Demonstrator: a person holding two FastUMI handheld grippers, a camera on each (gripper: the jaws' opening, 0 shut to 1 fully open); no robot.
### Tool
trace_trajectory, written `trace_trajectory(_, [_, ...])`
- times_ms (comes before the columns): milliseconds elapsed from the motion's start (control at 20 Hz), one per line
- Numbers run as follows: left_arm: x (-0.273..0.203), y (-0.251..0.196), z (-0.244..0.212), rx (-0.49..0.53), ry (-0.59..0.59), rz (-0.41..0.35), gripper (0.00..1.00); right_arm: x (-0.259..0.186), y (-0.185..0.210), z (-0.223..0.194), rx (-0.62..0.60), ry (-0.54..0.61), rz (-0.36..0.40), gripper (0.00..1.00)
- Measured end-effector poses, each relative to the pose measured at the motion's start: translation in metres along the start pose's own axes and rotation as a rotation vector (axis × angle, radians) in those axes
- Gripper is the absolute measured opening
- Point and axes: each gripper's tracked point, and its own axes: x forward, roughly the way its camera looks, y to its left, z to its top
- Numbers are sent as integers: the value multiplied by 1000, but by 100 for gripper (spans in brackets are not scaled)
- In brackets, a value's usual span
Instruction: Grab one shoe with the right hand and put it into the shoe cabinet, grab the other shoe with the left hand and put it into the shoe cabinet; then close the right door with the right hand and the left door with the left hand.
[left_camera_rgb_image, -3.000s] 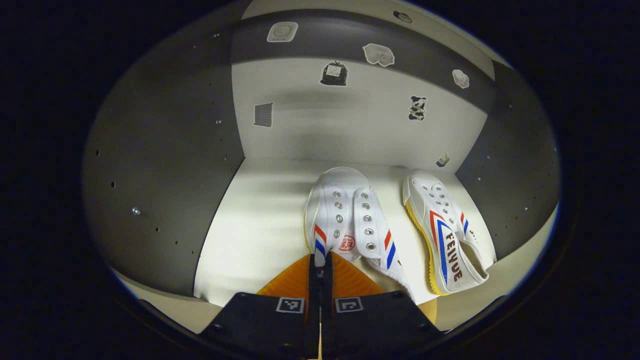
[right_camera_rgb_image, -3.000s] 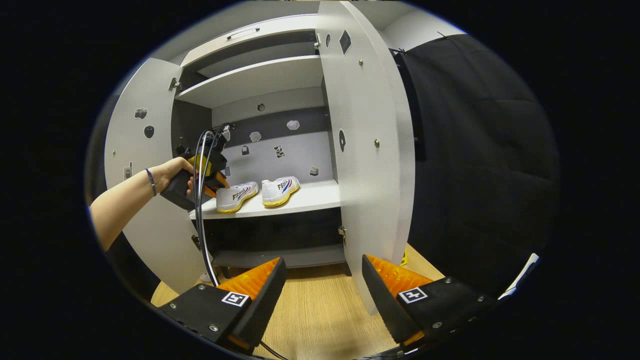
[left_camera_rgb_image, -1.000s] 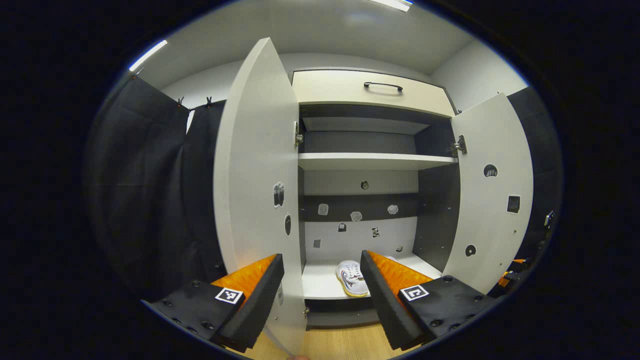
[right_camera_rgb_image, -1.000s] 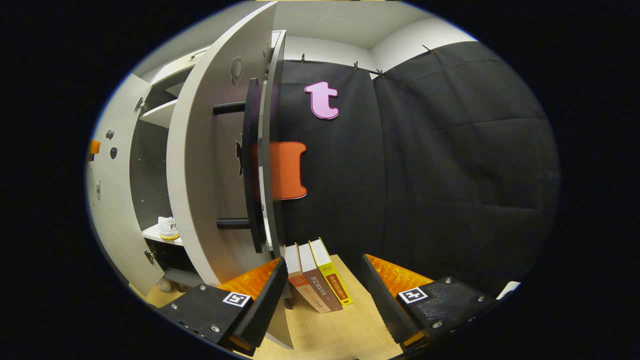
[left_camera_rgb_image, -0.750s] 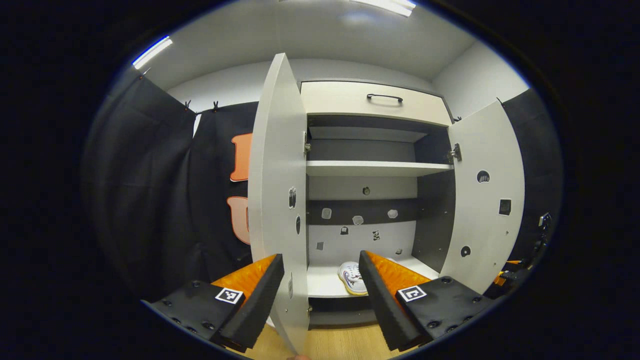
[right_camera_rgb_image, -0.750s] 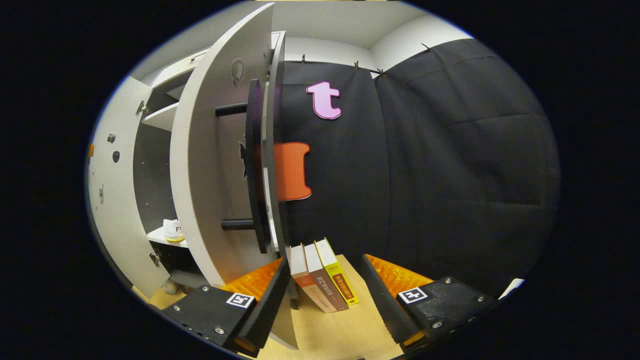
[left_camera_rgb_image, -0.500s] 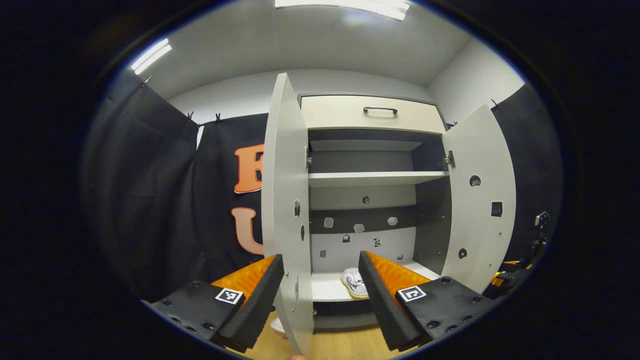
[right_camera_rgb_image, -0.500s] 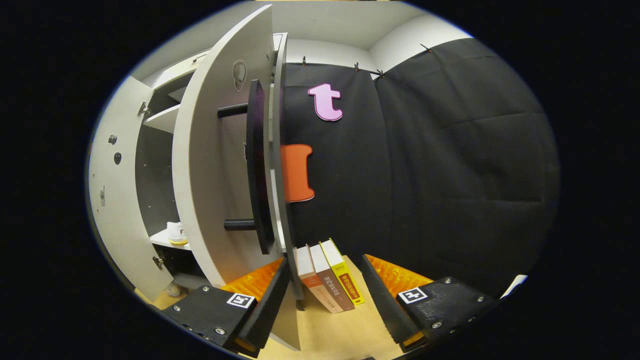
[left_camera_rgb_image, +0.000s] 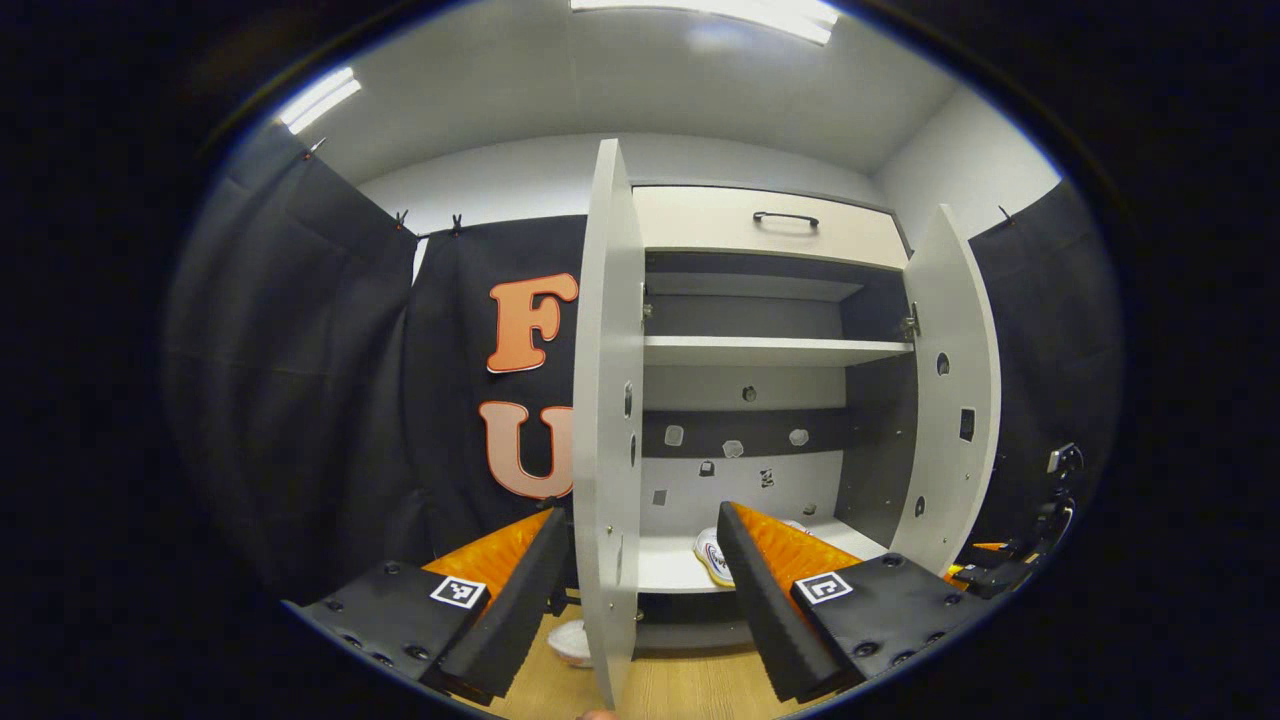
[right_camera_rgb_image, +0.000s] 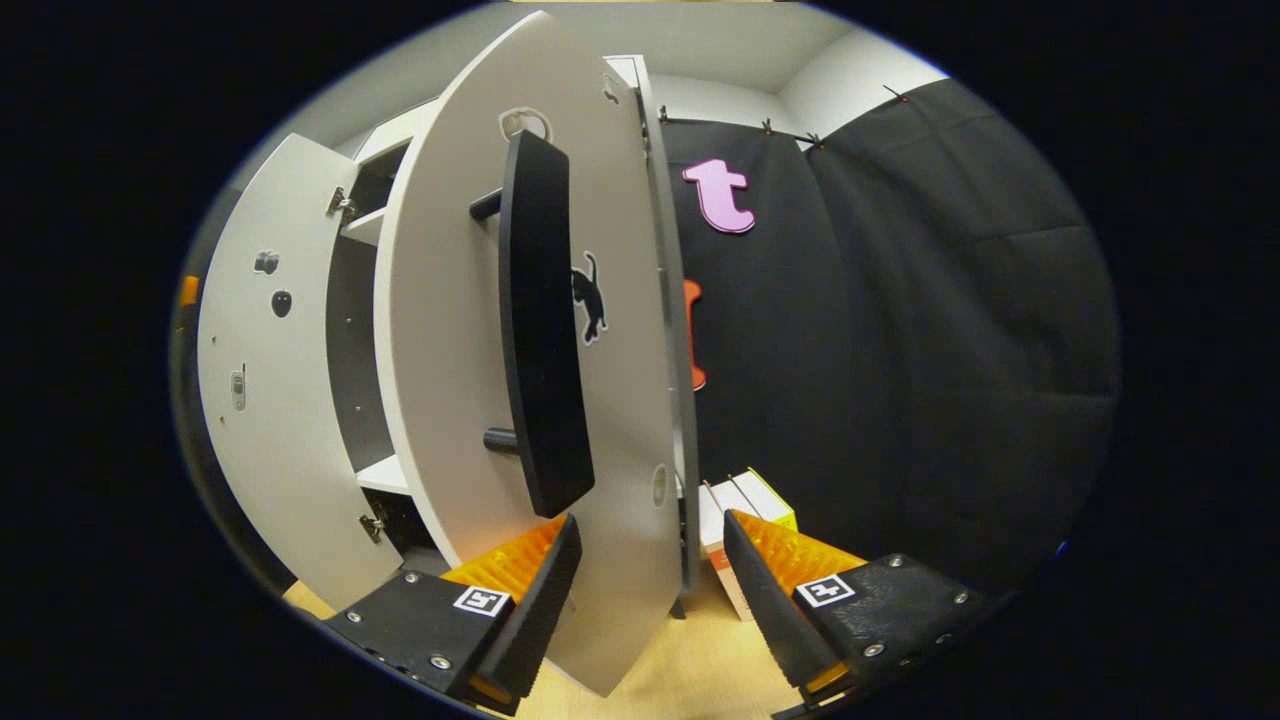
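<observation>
Both shoes sit shelved; the right gripper, spread wide, has swung behind the right door, starting it closed; the left gripper, also wide, straddles the left door edge.

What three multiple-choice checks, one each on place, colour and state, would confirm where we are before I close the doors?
1. Where is the shoe in the left gripper view?
A. on the cabinet's lower shelf
B. on the top shelf
C. held in a hand-held gripper

2. What colour is the right door's long handle?
A. white
B. black
C. orange

3. How are the cabinet doors?
A. both shut
B. one shut, one open
C. both open

Answers:
1 A: the shoe lies on the lower shelf.
2 B: the handle on the right door is black.
3 C: the left door and right door stand away from the cabinet; both the left hand-held gripper and the right hand-held gripper are open.
</observation>
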Motion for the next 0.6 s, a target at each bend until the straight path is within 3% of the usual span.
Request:
trace_trajectory(100, [-3,6,-6,-4,6,16,96,9,16,-2,5,6,23,89])
trace_trajectory(150, [-6,11,-7,-8,10,24,96,13,26,-5,10,10,42,98])
trace_trajectory(200, [-7,17,-9,-10,14,34,96,17,38,-8,15,15,68,89])
trace_trajectory(250, [-8,21,-9,-10,17,44,96,22,50,-9,12,15,84,89])
trace_trajectory(300, [-10,26,-11,-10,19,56,96,30,56,-9,2,12,81,98])
trace_trajectory(450, [-18,45,-15,-16,23,84,96,55,75,-11,-3,21,85,83])
trace_trajectory(500, [-20,51,-15,-19,26,94,96,62,82,-12,-4,26,90,91])
trace_trajectory(600, [-25,65,-18,-25,30,116,96,66,90,-7,-27,12,82,91])
